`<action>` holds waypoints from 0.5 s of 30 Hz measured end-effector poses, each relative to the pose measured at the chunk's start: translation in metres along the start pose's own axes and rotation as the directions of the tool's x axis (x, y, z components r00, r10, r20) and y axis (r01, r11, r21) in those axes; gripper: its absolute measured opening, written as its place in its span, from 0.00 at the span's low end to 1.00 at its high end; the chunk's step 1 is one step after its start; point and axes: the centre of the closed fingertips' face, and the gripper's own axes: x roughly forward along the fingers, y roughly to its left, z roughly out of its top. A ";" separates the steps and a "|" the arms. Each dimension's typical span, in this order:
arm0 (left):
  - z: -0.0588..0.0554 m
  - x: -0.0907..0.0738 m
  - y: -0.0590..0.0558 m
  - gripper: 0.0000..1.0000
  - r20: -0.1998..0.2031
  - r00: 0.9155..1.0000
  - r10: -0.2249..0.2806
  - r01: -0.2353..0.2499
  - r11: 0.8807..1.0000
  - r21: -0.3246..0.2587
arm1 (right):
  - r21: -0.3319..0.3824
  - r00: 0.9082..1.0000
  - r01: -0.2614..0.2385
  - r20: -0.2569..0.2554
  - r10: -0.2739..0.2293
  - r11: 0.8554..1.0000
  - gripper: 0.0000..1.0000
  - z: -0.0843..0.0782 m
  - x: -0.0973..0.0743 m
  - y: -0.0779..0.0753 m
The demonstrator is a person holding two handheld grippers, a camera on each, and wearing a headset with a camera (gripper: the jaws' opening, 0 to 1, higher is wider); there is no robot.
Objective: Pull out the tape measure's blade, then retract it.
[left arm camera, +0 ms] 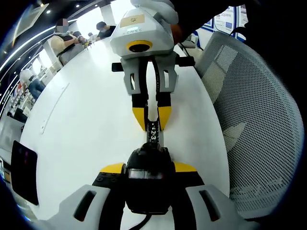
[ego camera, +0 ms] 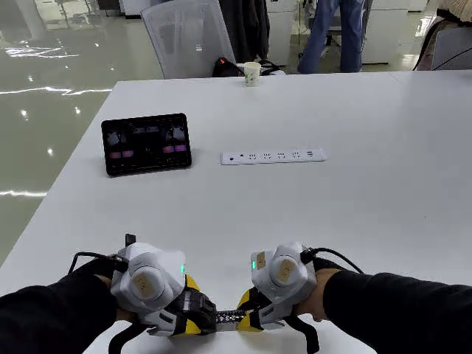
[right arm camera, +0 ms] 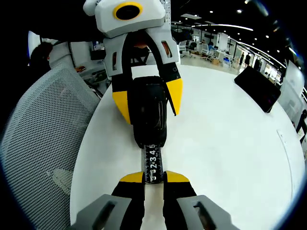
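Note:
A black tape measure sits low over the near edge of the white table, and my left gripper is shut on its body. In the left gripper view the case fills the space between my yellow-tipped jaws. A short length of blade with black numerals runs from the case to my right gripper, which is shut on the blade's end. In the right gripper view the blade lies between my right gripper and the case. The two grippers face each other, a few centimetres apart.
A dark tablet leans at mid-left and a white power strip lies in the middle. A paper cup stands at the far edge, with a grey chair and a standing person beyond. A mesh chair is beside the near edge.

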 end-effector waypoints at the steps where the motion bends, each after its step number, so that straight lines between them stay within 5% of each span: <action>1: 0.000 0.000 0.000 0.30 -0.007 1.000 -0.006 0.006 1.000 0.013 | 0.006 1.000 -0.001 0.002 0.001 1.000 0.11 -0.001 -0.001 -0.001; 7: 0.001 0.003 0.004 0.30 -0.046 0.999 -0.027 0.030 0.997 0.067 | 0.015 1.000 0.002 0.006 -0.002 1.000 0.11 -0.003 -0.002 -0.003; 15: 0.001 0.004 0.008 0.30 -0.056 0.998 -0.036 0.039 0.998 0.050 | 0.020 1.000 0.012 0.008 -0.012 1.000 0.11 -0.005 -0.004 -0.007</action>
